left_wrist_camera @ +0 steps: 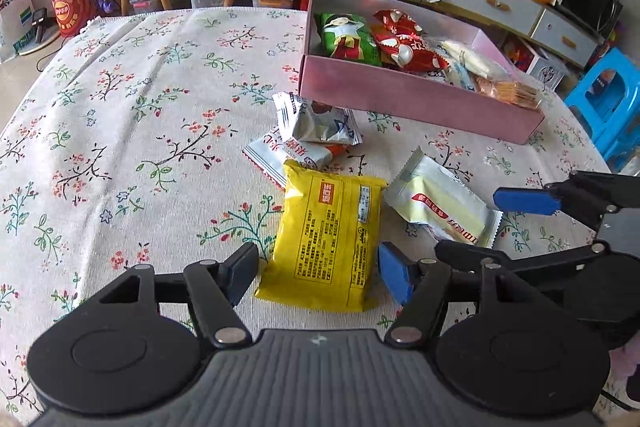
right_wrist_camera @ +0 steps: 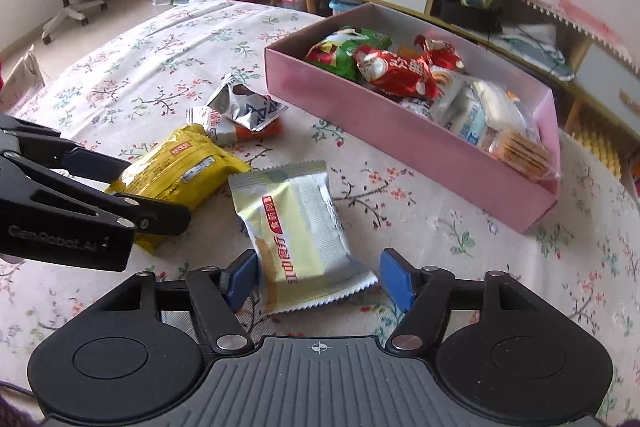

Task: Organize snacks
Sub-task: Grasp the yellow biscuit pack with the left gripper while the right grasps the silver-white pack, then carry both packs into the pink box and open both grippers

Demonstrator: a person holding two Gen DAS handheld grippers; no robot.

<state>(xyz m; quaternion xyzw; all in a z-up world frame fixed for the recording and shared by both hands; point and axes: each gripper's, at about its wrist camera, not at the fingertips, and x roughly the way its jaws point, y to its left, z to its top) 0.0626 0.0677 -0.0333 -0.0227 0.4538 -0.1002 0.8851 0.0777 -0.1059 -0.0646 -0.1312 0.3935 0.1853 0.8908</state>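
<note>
I read "GenRobot.AI" on my left hand-held gripper (left_wrist_camera: 318, 273), unclenched astride the yellow packet (left_wrist_camera: 326, 241); right hand-held gripper (right_wrist_camera: 318, 277) unclenched astride the pale packet (right_wrist_camera: 298, 239).

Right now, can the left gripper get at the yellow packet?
Probably yes: the left gripper already straddles the yellow packet, its jaws open on either side, with nothing lying on top of that end.

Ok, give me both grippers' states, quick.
Left gripper: open, jaws either side of the yellow pack, not clamped.
Right gripper: open around the pale pack, not clamped.
</note>
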